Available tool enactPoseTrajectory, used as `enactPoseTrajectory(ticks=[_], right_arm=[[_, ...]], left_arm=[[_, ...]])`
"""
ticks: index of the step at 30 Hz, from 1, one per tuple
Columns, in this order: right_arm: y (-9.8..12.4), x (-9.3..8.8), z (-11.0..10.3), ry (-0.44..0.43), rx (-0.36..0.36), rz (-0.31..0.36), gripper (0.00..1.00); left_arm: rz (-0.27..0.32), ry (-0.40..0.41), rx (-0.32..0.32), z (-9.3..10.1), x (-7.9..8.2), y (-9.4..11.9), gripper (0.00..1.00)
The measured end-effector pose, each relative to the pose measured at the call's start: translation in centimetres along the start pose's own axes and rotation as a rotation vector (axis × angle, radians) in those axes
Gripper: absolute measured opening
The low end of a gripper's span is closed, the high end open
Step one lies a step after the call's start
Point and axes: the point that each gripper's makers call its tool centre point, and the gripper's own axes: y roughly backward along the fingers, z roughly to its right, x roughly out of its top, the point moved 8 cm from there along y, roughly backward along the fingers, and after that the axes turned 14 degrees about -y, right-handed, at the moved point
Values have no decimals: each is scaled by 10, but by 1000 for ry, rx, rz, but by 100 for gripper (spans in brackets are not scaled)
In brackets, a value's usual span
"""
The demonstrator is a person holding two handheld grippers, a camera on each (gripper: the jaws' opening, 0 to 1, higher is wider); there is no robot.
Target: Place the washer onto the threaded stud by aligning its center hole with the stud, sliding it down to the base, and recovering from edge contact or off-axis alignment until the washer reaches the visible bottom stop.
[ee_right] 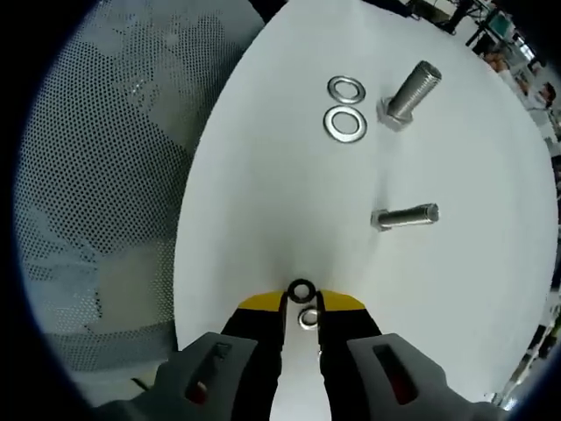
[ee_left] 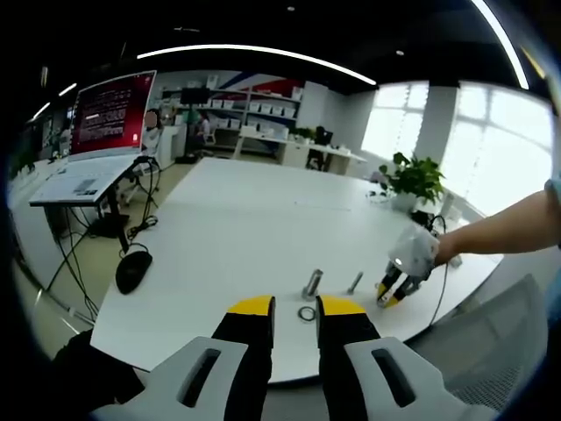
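- Between my right gripper's [ee_right: 302,307] narrowed jaws lies a small silver washer [ee_right: 308,318], with a dark ring [ee_right: 301,290] at the tips; I cannot tell if either is truly pinched.
- Pickup comes first; then I carry it to the upright stud [ee_right: 410,93], hole over tip.
- Left gripper [ee_left: 295,307] waits, parted and empty.

Two washers [ee_right: 345,107] beside upright stud [ee_right: 410,94]
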Motion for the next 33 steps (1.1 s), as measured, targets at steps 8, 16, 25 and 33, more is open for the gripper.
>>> enactPoseTrajectory(ticks=[8, 16, 25, 33], right_arm=[[-1, -1, -1, -48, -17, 13, 17], [-1, 0, -2, -61, -44, 4, 15], [4, -1, 0, -91, -50, 29, 14], [31, 13, 7, -148, -62, 109, 14]], left_arm=[[13, 4, 2, 0, 1, 0, 15], [15, 6, 5, -1, 2, 0, 15], [4, 2, -1, 0, 1, 0, 15], [0, -1, -8, 0, 0, 0, 15]])
